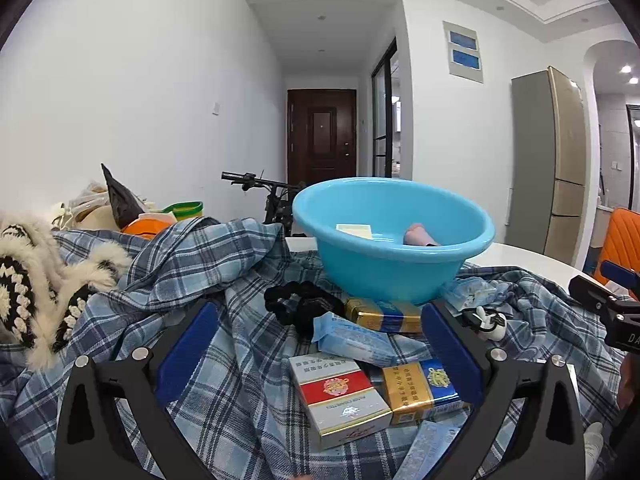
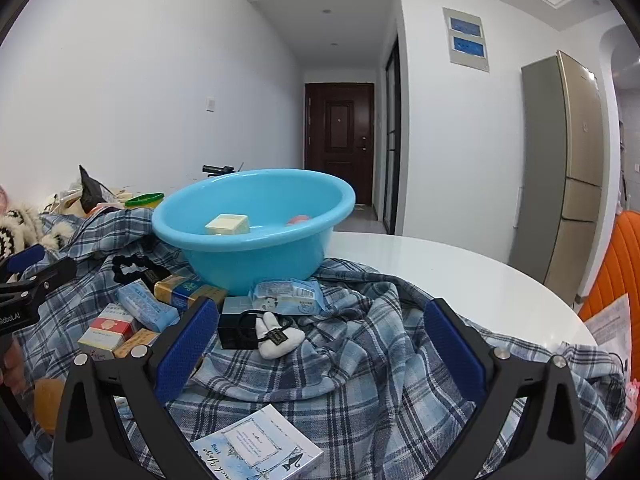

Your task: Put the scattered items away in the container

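Observation:
A light blue basin [image 1: 392, 240] [image 2: 256, 224] stands on a plaid shirt [image 1: 224, 280] and holds a pale yellow box [image 2: 228, 224] and a pink item [image 1: 416, 235]. My left gripper [image 1: 320, 344] is open just above a red-and-white cigarette box [image 1: 340, 394], a gold-and-blue box [image 1: 424, 390] and a light blue tissue packet [image 1: 352, 340]. A black scrunchie [image 1: 300, 304] lies beyond them. My right gripper [image 2: 320, 340] is open, with a black box [image 2: 238, 332] and a white bunny hair tie [image 2: 278, 338] near its left finger.
A blue-and-white booklet box [image 2: 260, 444] lies under the right gripper. A blue snack packet [image 2: 288, 296] leans on the basin. Furry knitwear [image 1: 36, 280] and clutter crowd the left. The white round table [image 2: 440, 264] shows bare at right, by an orange chair [image 2: 616, 264].

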Motion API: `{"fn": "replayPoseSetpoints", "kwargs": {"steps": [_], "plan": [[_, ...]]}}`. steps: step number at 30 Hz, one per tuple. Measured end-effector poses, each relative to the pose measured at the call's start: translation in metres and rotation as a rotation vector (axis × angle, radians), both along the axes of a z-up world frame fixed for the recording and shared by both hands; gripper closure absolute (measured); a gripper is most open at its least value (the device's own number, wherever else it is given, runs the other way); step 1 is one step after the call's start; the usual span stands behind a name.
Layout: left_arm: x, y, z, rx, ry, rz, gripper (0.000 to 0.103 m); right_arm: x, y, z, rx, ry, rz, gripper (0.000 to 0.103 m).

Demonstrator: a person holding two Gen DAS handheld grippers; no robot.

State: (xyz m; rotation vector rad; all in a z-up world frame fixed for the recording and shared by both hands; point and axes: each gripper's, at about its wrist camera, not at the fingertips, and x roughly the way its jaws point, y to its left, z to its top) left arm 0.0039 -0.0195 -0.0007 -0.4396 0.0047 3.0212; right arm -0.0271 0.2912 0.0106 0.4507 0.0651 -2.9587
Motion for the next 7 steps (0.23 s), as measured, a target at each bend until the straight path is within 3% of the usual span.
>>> {"fn": "replayPoseSetpoints", "kwargs": {"steps": [7], "plan": [[-0.0001, -0.0005, 0.0002, -0.001, 0.000, -0.001, 0.000, 0.0011, -0.0016, 0.0003, 0.000, 0.000, -0.005, 0.000]]}}
